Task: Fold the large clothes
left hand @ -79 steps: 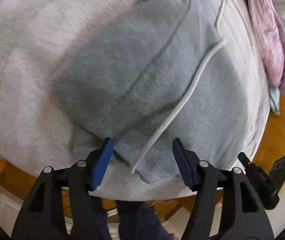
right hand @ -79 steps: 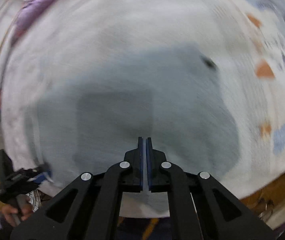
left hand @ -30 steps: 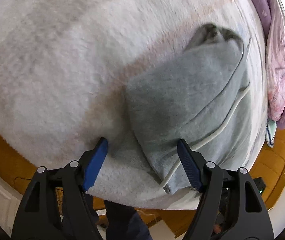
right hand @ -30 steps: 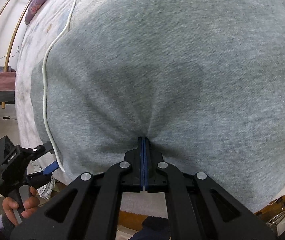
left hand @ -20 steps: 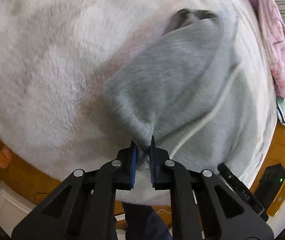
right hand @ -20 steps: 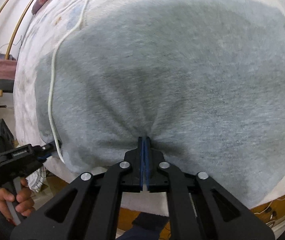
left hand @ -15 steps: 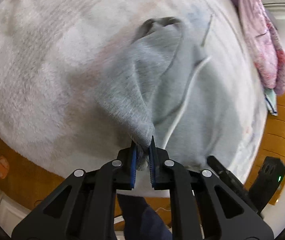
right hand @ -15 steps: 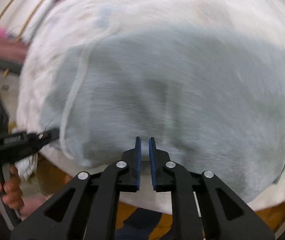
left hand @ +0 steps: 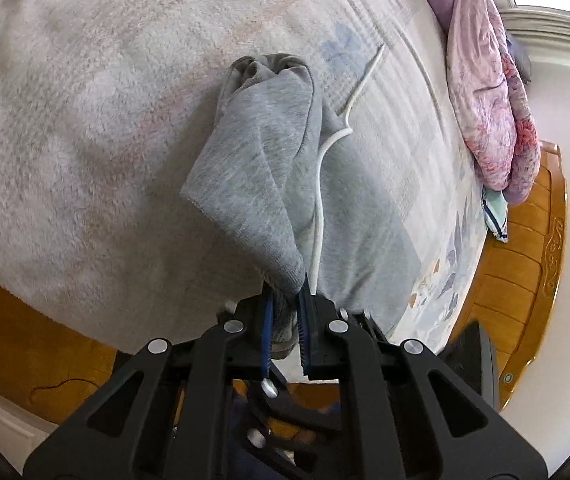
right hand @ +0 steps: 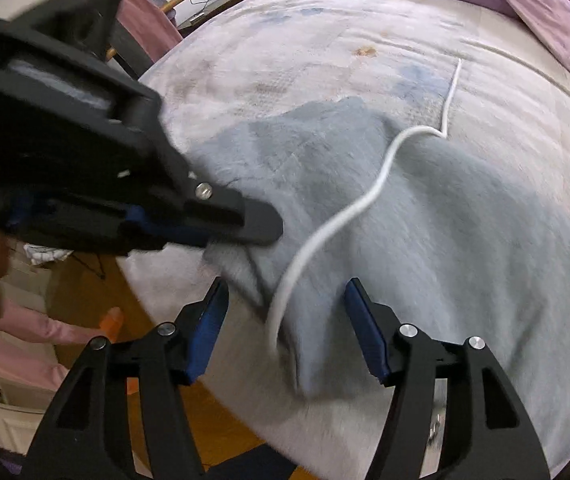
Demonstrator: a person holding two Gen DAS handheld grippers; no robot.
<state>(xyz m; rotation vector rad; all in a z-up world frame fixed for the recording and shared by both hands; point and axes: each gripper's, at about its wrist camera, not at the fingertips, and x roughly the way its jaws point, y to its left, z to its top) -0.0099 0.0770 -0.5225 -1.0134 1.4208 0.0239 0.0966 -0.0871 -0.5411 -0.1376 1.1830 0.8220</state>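
Observation:
A grey hooded sweatshirt [left hand: 253,168] with a white drawstring [left hand: 319,200] lies on a pale fleece-covered bed [left hand: 65,120]. My left gripper [left hand: 287,300] is shut on an edge of the sweatshirt and lifts it off the bed. In the right wrist view the sweatshirt [right hand: 465,220] spreads over the bed and its drawstring [right hand: 345,216] curls across it. My right gripper [right hand: 285,304] is open and empty, its fingers either side of the sweatshirt's near corner. The left gripper [right hand: 261,226] shows there at the left, clamped on the cloth.
A pink and purple quilt [left hand: 489,80] is heaped along the bed's far side. A wooden bed frame [left hand: 525,264] shows at the right. Orange wooden floor [left hand: 25,340] lies below the bed's near edge. A dark pink cloth [right hand: 145,20] hangs beyond the bed's corner.
My left gripper has closed on the sweatshirt's edge and lifted it. My right gripper has let go of the cloth, opened wide and swung towards the left gripper.

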